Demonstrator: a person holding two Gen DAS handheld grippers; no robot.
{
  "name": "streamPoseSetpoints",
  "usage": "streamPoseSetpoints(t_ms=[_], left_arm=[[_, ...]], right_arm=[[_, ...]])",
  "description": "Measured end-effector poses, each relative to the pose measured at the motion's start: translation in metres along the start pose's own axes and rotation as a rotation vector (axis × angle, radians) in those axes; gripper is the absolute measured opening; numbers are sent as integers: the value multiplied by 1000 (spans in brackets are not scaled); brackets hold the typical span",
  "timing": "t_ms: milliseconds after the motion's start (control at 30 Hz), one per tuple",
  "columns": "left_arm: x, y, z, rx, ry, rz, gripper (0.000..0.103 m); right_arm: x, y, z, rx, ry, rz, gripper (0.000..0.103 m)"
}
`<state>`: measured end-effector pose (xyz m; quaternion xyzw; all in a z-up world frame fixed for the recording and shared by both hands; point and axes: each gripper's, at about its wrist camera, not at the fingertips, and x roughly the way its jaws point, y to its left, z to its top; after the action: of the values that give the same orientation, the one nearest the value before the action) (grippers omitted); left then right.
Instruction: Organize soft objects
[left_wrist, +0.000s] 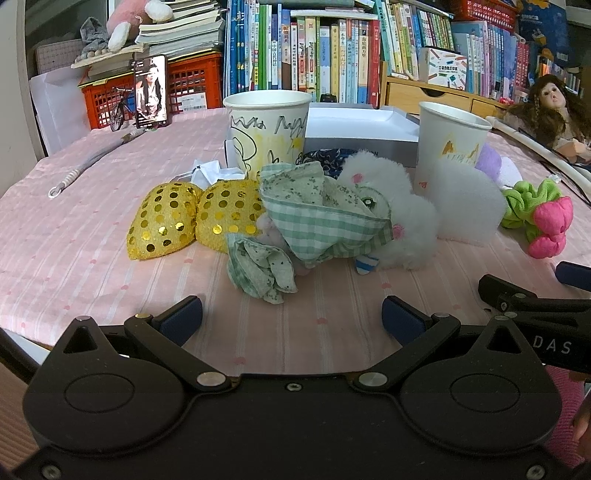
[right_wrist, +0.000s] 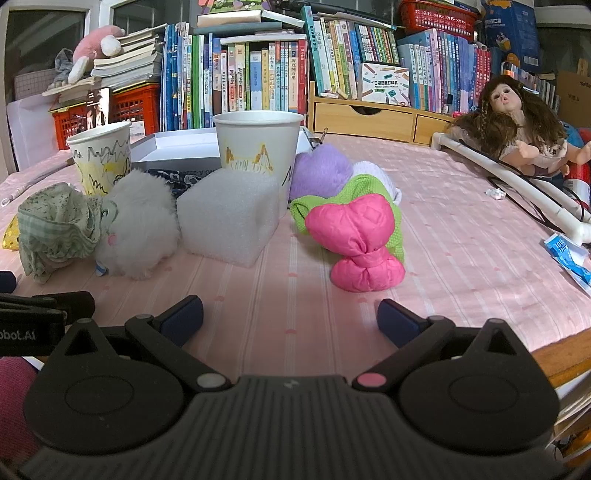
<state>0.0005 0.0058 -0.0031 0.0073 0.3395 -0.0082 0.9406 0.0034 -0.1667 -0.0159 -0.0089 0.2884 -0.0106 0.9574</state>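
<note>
The left gripper (left_wrist: 291, 317) hovers low over the pink striped tablecloth (left_wrist: 92, 254) with its blue-padded fingers spread wide and nothing between them; the right gripper (right_wrist: 290, 317) hangs the same way, released and empty, and its black tip shows at 3 o'clock in the left view. In the left view the soft things lie in a row at 12 o'clock: a pair of yellow sequinned fabric pieces (left_wrist: 192, 218) at 10 o'clock, a green gingham cloth bundle (left_wrist: 317, 218) touching them, and a white fluffy plush toy (left_wrist: 399, 221) tucked under the cloth's right side. In the right view a white foam block (right_wrist: 229, 218) sits at 11 o'clock, touching the plush; a pink quilted fabric bow (right_wrist: 358, 240) lies at 1 o'clock on a lime green cloth (right_wrist: 354, 188); a purple furry plush (right_wrist: 321, 170) rests behind them, beside the near drawn-on white paper cup (right_wrist: 258, 144); a second scribbled paper cup (right_wrist: 101, 158) stands at 10 o'clock; a long-haired brown doll (right_wrist: 517, 125) lies well apart at 2 o'clock.
</note>
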Motion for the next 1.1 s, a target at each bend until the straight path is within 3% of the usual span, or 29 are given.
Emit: streamPoseSetpoints(t_ms=[433, 567, 700, 933, 1033, 1100], left_arm=[[-4, 1, -4, -6, -32, 10, 103], [-11, 6, -1, -35, -43, 3, 99], [-26, 7, 4, -28, -120, 11, 99], [-35, -6, 7, 84, -302, 38, 99], [-29, -14, 6, 141, -315, 52, 99], [-27, -15, 6, 128, -306, 28, 99]], right_arm=[[-3, 2, -5, 15, -44, -14, 103], [-10, -1, -7, 44, -64, 17, 103], [-18, -10, -4, 95, -104, 40, 103], [-25, -22, 5, 71, -236, -26, 103], [-19, -27, 8, 55, -251, -58, 103], [-14, -31, 10, 61, -255, -62, 103]])
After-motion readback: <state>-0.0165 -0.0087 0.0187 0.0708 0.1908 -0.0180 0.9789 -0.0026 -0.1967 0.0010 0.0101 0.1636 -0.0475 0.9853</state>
